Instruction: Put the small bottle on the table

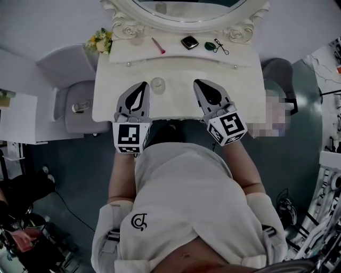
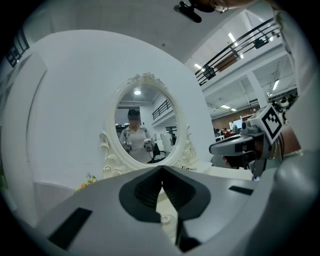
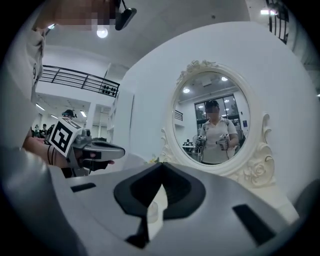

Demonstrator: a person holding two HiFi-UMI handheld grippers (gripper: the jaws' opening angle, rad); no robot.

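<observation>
A small clear bottle stands upright on the white dressing table, between my two grippers and touching neither. My left gripper hovers just left of it, jaws shut and empty. My right gripper is a little further off on the bottle's right, also shut with nothing in it. In the left gripper view the bottle shows low behind the closed left gripper. The right gripper view has the bottle below the closed right gripper.
An ornate oval mirror stands at the table's back. Before it lie a pink stick, a dark compact, a green item and a black tool. Flowers sit back left; a grey chair stands left.
</observation>
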